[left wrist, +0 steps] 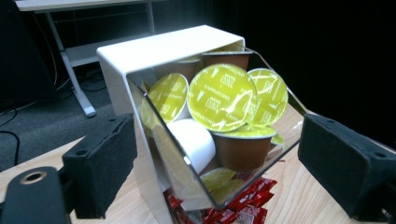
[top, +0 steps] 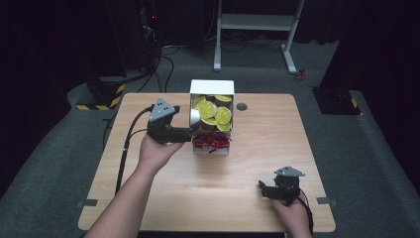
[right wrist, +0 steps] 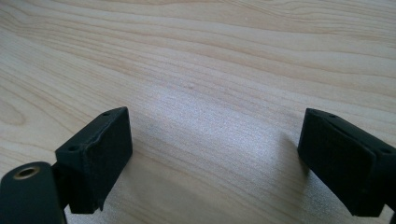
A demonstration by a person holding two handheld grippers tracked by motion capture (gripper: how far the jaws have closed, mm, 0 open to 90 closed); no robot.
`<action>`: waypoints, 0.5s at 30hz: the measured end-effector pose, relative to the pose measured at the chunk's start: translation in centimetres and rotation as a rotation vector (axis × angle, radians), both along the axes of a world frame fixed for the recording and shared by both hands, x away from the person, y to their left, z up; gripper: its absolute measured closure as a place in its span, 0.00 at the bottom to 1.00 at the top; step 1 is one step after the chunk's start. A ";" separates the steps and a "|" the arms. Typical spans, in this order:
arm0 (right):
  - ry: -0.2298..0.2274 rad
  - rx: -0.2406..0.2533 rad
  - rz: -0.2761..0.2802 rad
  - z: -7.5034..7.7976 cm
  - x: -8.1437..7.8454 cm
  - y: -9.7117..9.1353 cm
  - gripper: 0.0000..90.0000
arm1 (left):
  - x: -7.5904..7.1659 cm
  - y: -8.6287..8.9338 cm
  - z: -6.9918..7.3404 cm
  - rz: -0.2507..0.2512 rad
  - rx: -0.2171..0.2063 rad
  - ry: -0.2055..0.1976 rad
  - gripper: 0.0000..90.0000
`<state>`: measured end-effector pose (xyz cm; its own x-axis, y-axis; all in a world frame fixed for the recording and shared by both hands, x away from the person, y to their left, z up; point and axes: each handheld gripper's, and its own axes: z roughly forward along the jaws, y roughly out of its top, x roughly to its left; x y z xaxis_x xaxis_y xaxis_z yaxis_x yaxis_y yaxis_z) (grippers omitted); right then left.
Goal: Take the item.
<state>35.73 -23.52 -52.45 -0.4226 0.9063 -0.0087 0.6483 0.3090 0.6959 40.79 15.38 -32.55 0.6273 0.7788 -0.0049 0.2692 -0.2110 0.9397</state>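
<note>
A white dispenser box (top: pixel 212 87) (left wrist: pixel 163 46) with a clear slanted front stands at the table's far middle. It holds several brown coffee capsules with yellow-green lids (top: pixel 216 115) (left wrist: pixel 222 95) and one white capsule (top: pixel 195 116) (left wrist: pixel 194 142). Red sachets (top: pixel 212 143) (left wrist: pixel 243 205) lie in its lower tray. My left gripper (top: pixel 194 130) (left wrist: pixel 219 163) is at the box's left front, jaws wide apart, gripping nothing. My right gripper (top: pixel 265 188) (right wrist: pixel 215 158) rests low near the table's front right, open over bare wood.
The wooden table (top: pixel 257 148) has a round cable grommet (top: pixel 241 106) right of the box. Behind the table stand a white desk frame (top: pixel 255 22), a yellow-and-black striped base (top: pixel 101 94) at the left, and a dark stand (top: pixel 337 99) at the right.
</note>
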 end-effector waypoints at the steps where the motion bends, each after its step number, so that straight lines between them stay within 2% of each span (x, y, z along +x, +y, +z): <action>1: 0.000 0.000 0.000 0.0 0.0 0.0 0.11 | 0.0 0.0 0.0 0.000 0.000 0.000 0.14; 9: 0.000 0.000 0.000 0.0 0.0 0.0 0.11 | 1.0 -0.4 0.7 0.003 0.020 -0.007 0.15; 15: 0.000 0.000 0.000 0.0 0.0 0.0 0.11 | 1.6 -0.6 0.9 -0.005 0.009 -0.002 0.16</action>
